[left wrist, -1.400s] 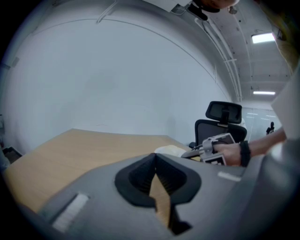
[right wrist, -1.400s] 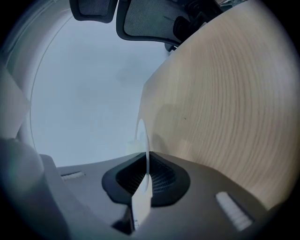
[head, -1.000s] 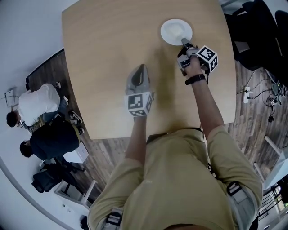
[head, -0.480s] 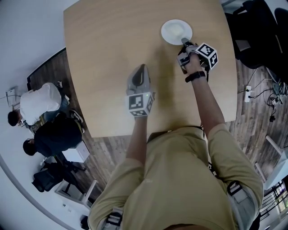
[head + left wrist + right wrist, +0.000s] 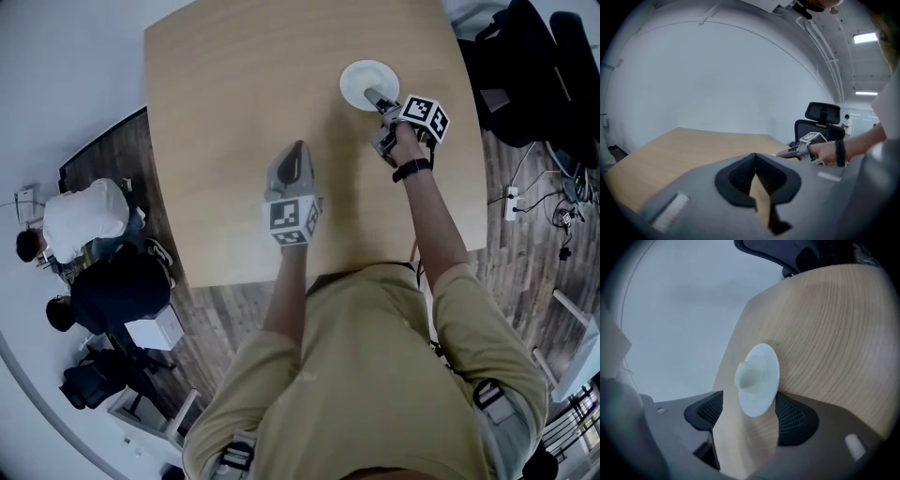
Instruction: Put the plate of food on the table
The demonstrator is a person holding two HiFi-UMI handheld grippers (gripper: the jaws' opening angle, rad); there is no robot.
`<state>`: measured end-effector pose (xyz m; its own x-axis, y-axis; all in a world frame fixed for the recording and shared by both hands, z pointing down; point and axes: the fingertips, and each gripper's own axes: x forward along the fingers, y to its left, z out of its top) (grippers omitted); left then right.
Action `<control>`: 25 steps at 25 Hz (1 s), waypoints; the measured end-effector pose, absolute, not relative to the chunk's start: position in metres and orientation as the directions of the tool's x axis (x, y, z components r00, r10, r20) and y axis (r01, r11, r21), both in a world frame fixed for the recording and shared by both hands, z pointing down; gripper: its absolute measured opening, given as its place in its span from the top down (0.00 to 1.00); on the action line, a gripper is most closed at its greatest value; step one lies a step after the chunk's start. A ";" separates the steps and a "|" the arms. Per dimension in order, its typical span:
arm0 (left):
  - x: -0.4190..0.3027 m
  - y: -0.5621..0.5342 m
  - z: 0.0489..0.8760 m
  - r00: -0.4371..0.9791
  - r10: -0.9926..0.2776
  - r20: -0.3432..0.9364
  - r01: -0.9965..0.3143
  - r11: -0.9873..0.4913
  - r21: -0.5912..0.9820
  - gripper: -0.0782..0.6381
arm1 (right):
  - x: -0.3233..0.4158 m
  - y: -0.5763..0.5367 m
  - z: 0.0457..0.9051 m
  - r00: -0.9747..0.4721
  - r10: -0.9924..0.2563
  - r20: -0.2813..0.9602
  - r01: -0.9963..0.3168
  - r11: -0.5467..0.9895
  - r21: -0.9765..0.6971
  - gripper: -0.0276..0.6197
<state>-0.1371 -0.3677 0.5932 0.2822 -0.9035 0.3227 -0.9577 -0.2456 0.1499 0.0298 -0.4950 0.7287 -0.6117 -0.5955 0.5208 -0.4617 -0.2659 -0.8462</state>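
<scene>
A small white plate [image 5: 366, 80] with a pale lump of food [image 5: 749, 376] lies flat on the far right part of the wooden table [image 5: 234, 84]. My right gripper [image 5: 374, 97] is at the plate's near rim. In the right gripper view the plate [image 5: 761, 385] reaches in between the black pads [image 5: 790, 414]. The jaws are opening and stand wide, and the pads do not press on the plate. My left gripper [image 5: 295, 150] hovers over the table's middle with its jaws [image 5: 755, 159] together at the tips and nothing in them.
Black office chairs [image 5: 525, 56] stand past the table's right edge, with a power strip and cables [image 5: 513, 197] on the wood floor. Two people [image 5: 84, 225] sit by the left side. The table's near edge [image 5: 281, 277] runs just in front of my body.
The right gripper has stayed at the plate's near rim and now reaches slightly over it. The left gripper has kept its place. The whole view has shifted a little.
</scene>
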 end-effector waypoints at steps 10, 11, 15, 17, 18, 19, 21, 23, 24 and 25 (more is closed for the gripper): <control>-0.133 -0.331 0.571 0.308 -0.907 0.288 -0.950 -0.278 0.139 0.89 | 0.052 -0.435 0.695 -0.474 -0.539 0.696 -0.875 0.204 -0.438 0.35; -0.132 -0.327 0.566 0.311 -0.908 0.280 -0.949 -0.284 0.135 0.89 | 0.053 -0.430 0.684 -0.463 -0.566 0.682 -0.884 0.238 -0.403 0.35; -0.133 -0.311 0.548 0.324 -0.914 0.242 -0.945 -0.303 0.120 0.89 | 0.052 -0.406 0.634 -0.438 -0.684 0.583 -0.899 0.350 -0.265 0.40; -0.137 -0.301 0.539 0.327 -0.918 0.224 -0.944 -0.309 0.113 0.89 | 0.048 -0.391 0.605 -0.428 -0.739 0.520 -0.903 0.372 -0.214 0.45; -0.139 -0.296 0.534 0.327 -0.920 0.215 -0.944 -0.310 0.109 0.89 | 0.045 -0.384 0.591 -0.422 -0.763 0.489 -0.906 0.376 -0.196 0.46; -0.140 -0.291 0.529 0.324 -0.923 0.207 -0.945 -0.308 0.106 0.89 | 0.041 -0.378 0.578 -0.419 -0.785 0.457 -0.908 0.377 -0.184 0.48; -0.143 -0.283 0.520 0.316 -0.930 0.190 -0.948 -0.302 0.101 0.89 | 0.032 -0.366 0.554 -0.418 -0.819 0.393 -0.908 0.386 -0.161 0.55; -0.146 -0.275 0.507 0.308 -0.937 0.167 -0.950 -0.296 0.095 0.89 | 0.024 -0.352 0.531 -0.419 -0.843 0.337 -0.908 0.399 -0.131 0.58; -0.148 -0.271 0.500 0.305 -0.940 0.153 -0.952 -0.294 0.089 0.89 | 0.022 -0.342 0.521 -0.420 -0.853 0.310 -0.907 0.402 -0.121 0.60; -0.150 -0.267 0.492 0.301 -0.943 0.140 -0.953 -0.291 0.083 0.89 | 0.019 -0.332 0.512 -0.421 -0.862 0.283 -0.907 0.405 -0.114 0.63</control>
<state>-0.1503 -0.2667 0.4919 0.3007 -0.9434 0.1400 -0.9530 -0.2914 0.0829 0.0191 -0.3317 0.5116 -0.4207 -0.8618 0.2834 -0.9071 0.4051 -0.1144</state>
